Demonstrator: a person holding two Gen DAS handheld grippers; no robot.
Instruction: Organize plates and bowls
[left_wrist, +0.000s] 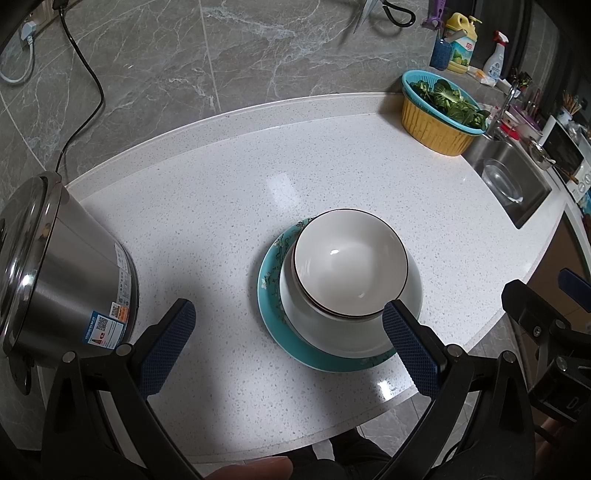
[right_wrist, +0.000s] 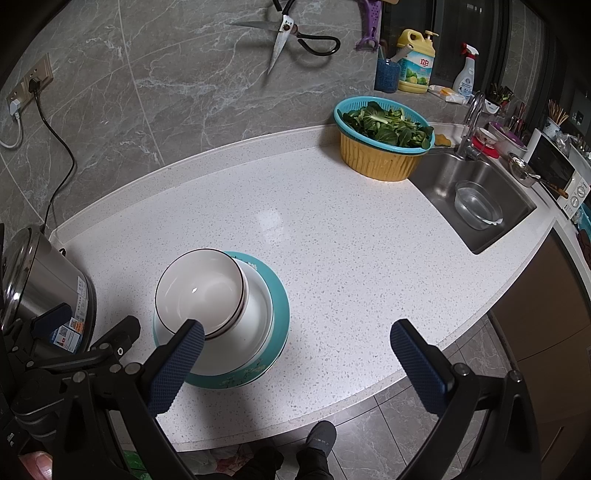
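On counter (left_wrist: 229, 177): bowl stack (left_wrist: 351, 264) on teal plate (left_wrist: 273, 321), between spread left tool (left_wrist: 288, 317) and spread right tool (right_wrist: 295, 341).

White bowl (left_wrist: 351, 266) w/ dark rim; teal floral plate (left_wrist: 273, 314); blue claw pads (left_wrist: 171, 347).

Both grippers are hanging over the near edge of the table (left_wrist: 221, 192) with nothing in them. The left gripper (left_wrist: 288, 325) has its blue-padded fingers (left_wrist: 168, 350) spread wide, and the right one of the pair sits just in front of the stacked dishes. The right gripper (right_wrist: 299, 347) is spread just as wide, its left finger overlapping the front of that stack in its own view. A bit of the person's hand (left_wrist: 255, 469) shows under the left gripper.
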